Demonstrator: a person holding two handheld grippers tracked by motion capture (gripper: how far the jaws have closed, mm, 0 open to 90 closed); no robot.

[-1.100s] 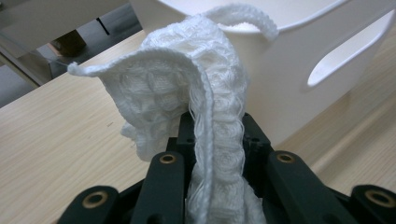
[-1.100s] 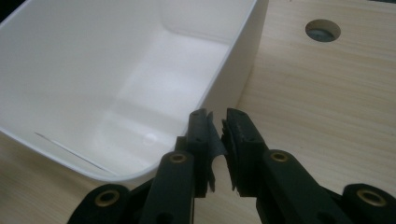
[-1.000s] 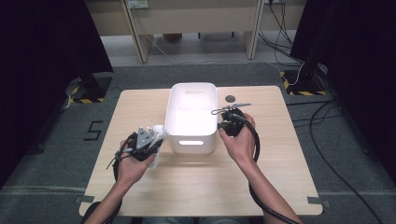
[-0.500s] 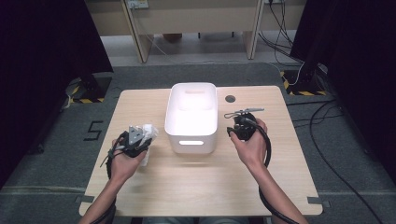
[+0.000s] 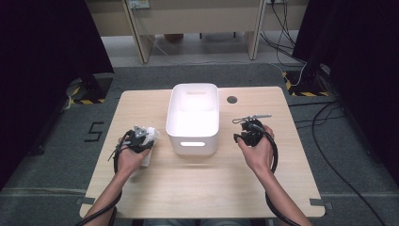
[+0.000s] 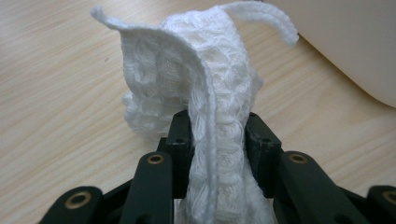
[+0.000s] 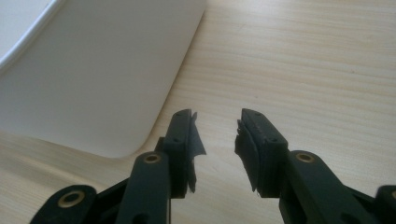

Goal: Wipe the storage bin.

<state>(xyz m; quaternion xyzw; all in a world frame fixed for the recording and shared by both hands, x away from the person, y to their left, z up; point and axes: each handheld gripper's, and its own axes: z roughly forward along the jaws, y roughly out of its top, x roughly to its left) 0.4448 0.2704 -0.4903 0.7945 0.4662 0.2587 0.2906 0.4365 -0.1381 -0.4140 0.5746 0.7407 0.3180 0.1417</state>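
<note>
- Holding a white knitted cloth [image 6: 205,107]: the left gripper [image 6: 217,135] has it between its pads; jaws have just been easing apart, cloth still pinched.
- Cloth rises past the fingertips, low over the table [image 5: 197,188], with the white bin [image 5: 194,117] just beyond to one side.
- Right gripper [image 7: 217,135]: jaws have just been opening, spread, nothing between; bin wall beside its fingers.
- Judgement: cloth is out of the bin; release and setting it down remain.
</note>
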